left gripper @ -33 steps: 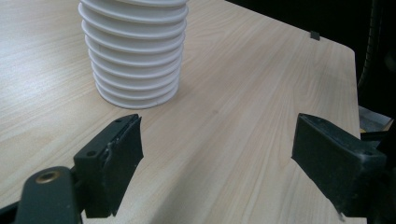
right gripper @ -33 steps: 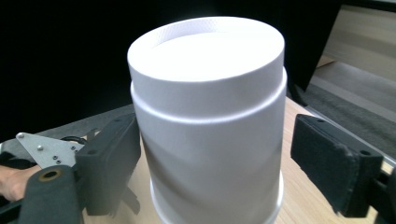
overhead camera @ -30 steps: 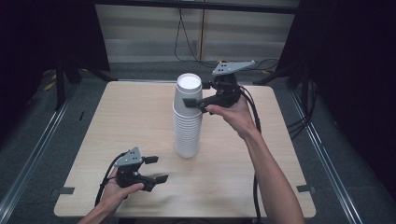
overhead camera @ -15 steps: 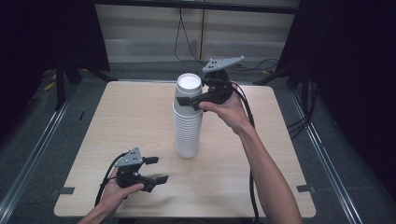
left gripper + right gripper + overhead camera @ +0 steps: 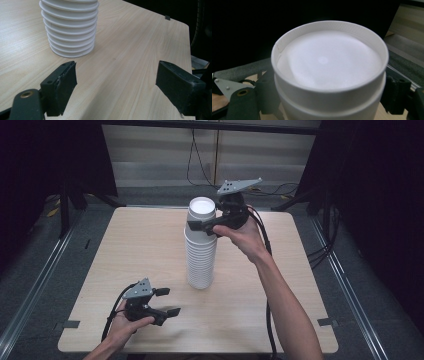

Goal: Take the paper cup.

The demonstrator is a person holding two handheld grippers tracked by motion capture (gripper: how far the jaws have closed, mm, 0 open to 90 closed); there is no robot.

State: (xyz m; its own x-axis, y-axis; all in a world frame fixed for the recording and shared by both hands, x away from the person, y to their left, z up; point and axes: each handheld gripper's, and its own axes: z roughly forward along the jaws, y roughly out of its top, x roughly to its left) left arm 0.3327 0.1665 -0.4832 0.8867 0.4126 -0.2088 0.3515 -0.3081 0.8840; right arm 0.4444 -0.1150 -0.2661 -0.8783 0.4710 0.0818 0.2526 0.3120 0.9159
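1. R gripper: jaws sit either side of the top cup of the paper cup stack, just under its upper edge. Pads are right by the cup wall, but I can't tell if they're actually squeezing yet.
2. Step in hand, as I read it: taking the top cup off the stack w/ the R gripper. The grip is being set and the cup isn't lifted yet.
3. Next move, my guess: firm the grip w/o crushing the thin wall, then pull straight up. The nested cups may cling, so the one below could ride up too.
4. L gripper: low at the near left of the table, well apart from the stack. Jaws spread wide, nothing between them. It could brace the stack base if cups stick.
5. Stack stands upright at mid-table, a bit right of centre, rims ridged down to the wood.
6. Containers: cups look upside-down, w/ the recessed base facing up on top. Bare white, nothing on it; I can't see inside the cups.
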